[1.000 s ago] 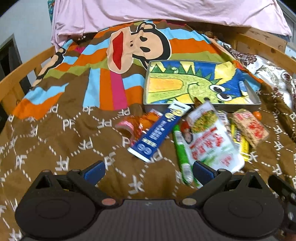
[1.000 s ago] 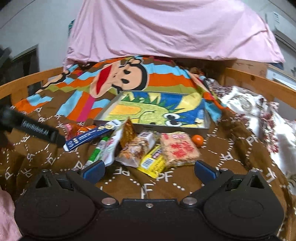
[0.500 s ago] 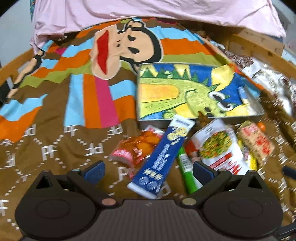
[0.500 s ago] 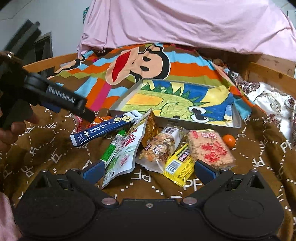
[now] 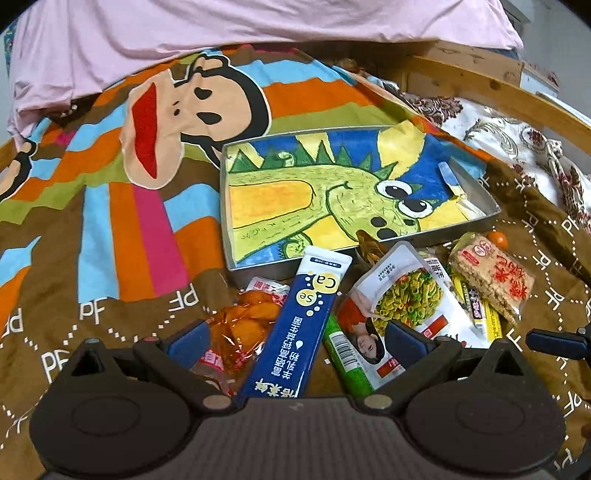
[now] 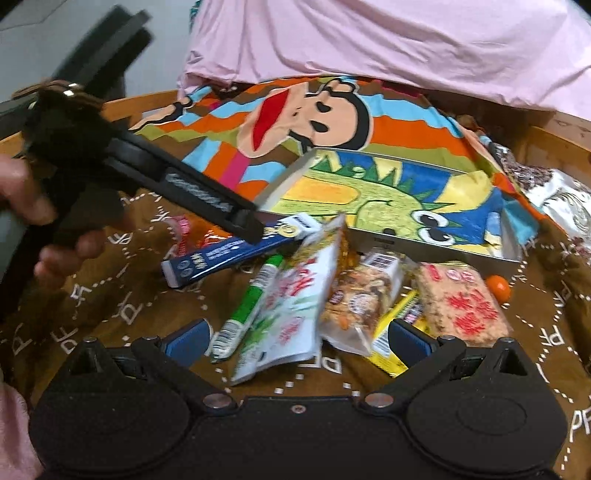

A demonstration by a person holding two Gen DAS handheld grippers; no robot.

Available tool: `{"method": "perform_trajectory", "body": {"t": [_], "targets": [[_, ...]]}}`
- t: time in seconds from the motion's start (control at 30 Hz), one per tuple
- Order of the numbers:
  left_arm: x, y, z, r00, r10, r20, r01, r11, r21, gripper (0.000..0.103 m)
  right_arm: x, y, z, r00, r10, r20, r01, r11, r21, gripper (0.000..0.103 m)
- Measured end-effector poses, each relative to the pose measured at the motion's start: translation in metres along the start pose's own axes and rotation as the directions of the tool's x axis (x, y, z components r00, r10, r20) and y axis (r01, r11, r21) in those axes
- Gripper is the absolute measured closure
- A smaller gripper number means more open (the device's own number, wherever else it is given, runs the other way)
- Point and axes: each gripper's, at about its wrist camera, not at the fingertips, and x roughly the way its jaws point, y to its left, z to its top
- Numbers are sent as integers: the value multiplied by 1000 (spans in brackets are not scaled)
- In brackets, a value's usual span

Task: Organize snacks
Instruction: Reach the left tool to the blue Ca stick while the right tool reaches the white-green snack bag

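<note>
A pile of snacks lies on the blanket in front of a metal tray [image 5: 224,221] lined with a dinosaur drawing. My left gripper [image 5: 297,339] is open and low over the pile. A long blue packet [image 5: 306,325] lies between its fingers, with an orange packet [image 5: 243,325] on its left and a green stick [image 5: 347,354] on its right. A white pouch [image 5: 402,306] sits further right. My right gripper [image 6: 297,339] is open and holds nothing. It stands before the white pouch [image 6: 295,306], a nut bar [image 6: 362,299], a yellow bar [image 6: 399,325] and a rice cracker pack [image 6: 461,299].
A small orange ball [image 6: 498,288] rests by the tray's near corner [image 6: 424,251]. A person's hand [image 6: 37,206] holds the left gripper at the left. A pink cloth [image 5: 258,22] covers the back. A wooden rail [image 5: 480,85] and floral fabric [image 5: 517,140] bound the right side.
My left gripper has moved forward and down onto the pile, so the blue packet now lies between its fingers. My right gripper has also closed in on the snacks.
</note>
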Motion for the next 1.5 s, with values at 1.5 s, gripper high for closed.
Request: {"method": "perform_trajectory", "body": {"t": [1.5], "targets": [[45,44,-14,930,-366,-34,367,930,10,15,10,32,5,989,103,107,-93,991,-94,40]]}}
